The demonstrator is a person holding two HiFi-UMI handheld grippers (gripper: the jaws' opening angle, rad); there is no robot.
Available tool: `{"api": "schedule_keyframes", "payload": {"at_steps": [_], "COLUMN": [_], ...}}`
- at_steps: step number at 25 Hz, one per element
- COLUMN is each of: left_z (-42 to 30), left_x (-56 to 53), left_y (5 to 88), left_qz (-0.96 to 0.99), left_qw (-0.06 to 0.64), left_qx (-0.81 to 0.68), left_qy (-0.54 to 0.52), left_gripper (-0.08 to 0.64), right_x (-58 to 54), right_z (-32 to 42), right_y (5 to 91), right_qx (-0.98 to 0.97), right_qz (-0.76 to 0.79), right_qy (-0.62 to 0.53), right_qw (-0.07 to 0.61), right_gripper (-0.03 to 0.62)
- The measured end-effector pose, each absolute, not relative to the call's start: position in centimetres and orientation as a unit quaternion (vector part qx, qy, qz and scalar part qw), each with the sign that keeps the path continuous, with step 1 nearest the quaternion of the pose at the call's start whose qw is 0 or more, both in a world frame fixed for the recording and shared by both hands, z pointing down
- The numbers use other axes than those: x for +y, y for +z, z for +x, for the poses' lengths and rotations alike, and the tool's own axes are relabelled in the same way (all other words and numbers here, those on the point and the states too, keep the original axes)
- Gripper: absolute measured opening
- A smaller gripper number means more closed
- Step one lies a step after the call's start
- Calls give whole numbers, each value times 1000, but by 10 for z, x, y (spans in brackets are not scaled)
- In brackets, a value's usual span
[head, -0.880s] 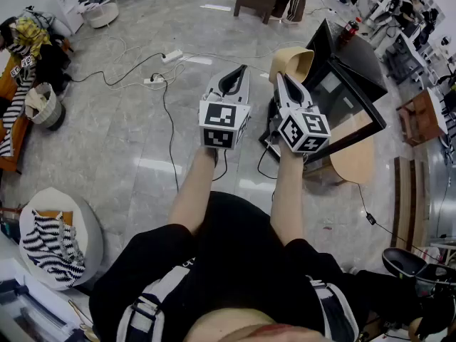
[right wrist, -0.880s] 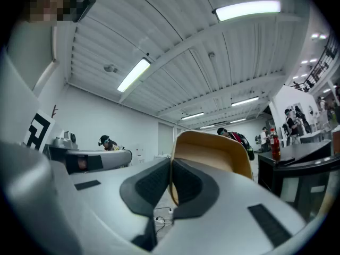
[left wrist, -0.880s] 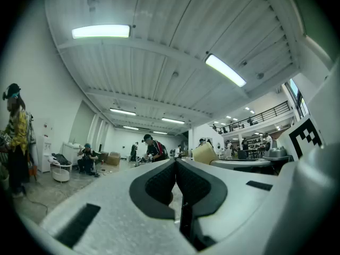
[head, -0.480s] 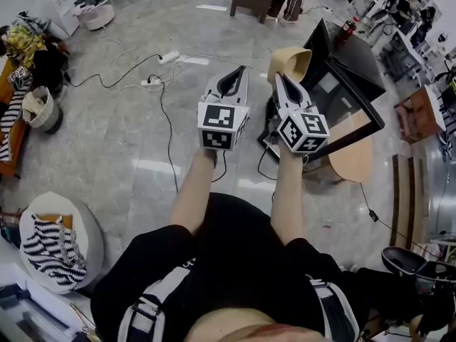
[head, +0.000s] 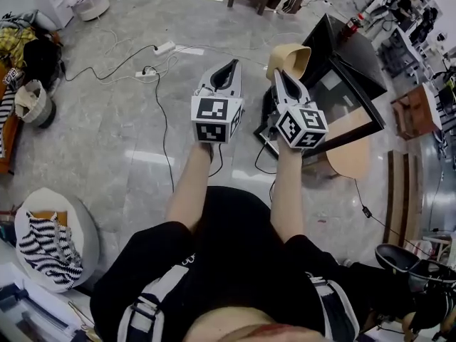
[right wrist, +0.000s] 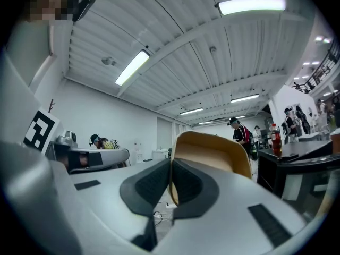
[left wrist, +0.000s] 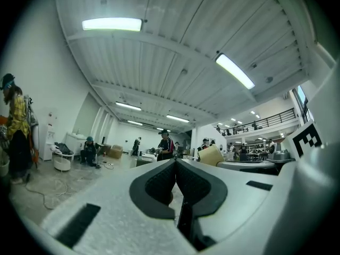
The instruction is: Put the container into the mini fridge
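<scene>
My right gripper [head: 280, 75] pinches the rim of the tan container [head: 293, 58], its wall caught between the pads. It sits in the upper middle of the head view, just left of the black mini fridge [head: 354, 61], whose door [head: 335, 109] looks swung open. My left gripper [head: 229, 66] is pressed together on nothing. I'd carry the container rightward and level, clearing the door edge before setting it inside. Underneath is glossy grey stone floor [head: 107, 127] with trailing cables [head: 160, 98], and people [left wrist: 166, 145] stand about farther off.
</scene>
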State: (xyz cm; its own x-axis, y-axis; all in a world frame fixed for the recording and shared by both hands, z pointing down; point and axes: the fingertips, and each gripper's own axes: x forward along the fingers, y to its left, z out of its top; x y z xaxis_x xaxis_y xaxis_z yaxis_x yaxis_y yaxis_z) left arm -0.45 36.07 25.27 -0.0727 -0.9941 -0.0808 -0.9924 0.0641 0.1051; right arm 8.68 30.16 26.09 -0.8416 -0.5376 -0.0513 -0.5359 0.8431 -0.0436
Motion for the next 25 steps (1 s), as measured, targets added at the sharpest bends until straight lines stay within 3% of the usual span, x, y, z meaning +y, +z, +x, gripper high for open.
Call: {"api": "schedule_keyframes", "payload": {"at_steps": [13, 25], "left_z": [-46, -138], "left_x": [262, 2], "left_y": [292, 308], "left_qz": [670, 639], "left_qw": [31, 68], "left_qx": [-740, -766], "left_qy": [-40, -14], "left_gripper": [6, 5], "right_x": [193, -69], "right_z": [42, -63], "right_y": [303, 314], "right_qx": [963, 969], "right_qz": [-264, -227], "right_qy": [-55, -93], "right_qw": [21, 18], "right_gripper": [18, 18]}}
